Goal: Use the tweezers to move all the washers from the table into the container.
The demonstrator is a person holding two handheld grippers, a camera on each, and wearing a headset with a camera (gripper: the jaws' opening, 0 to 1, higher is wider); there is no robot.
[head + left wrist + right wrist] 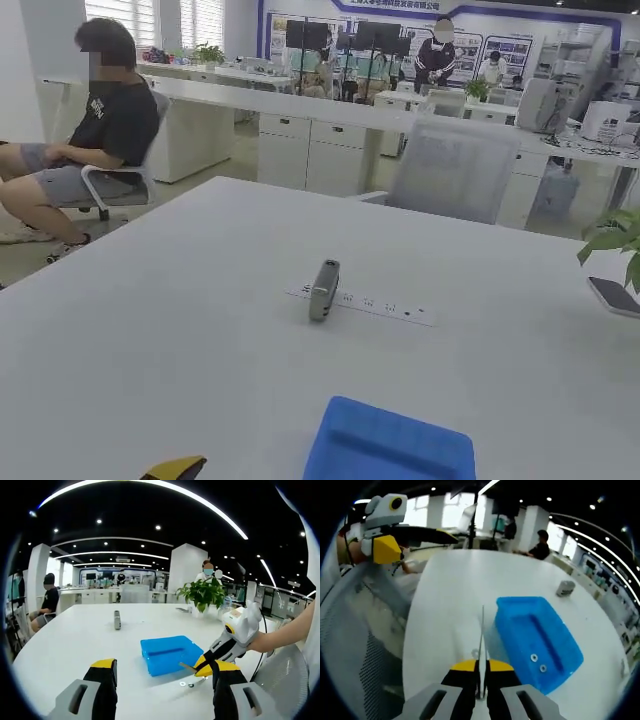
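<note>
The blue container holds two washers on its floor. My right gripper is shut on thin metal tweezers, whose tip points down at the white table just left of the container. My left gripper is open with nothing between its jaws, and faces the container. The right gripper comes in from the right with the tweezers held low over three washers lying on the table beside the container. In the head view, the container and a gripper's yellow tip sit at the bottom edge.
A grey device stands on a flush power strip mid-table. A phone and a potted plant are at the right. A mesh chair stands behind the table, and a person sits at far left.
</note>
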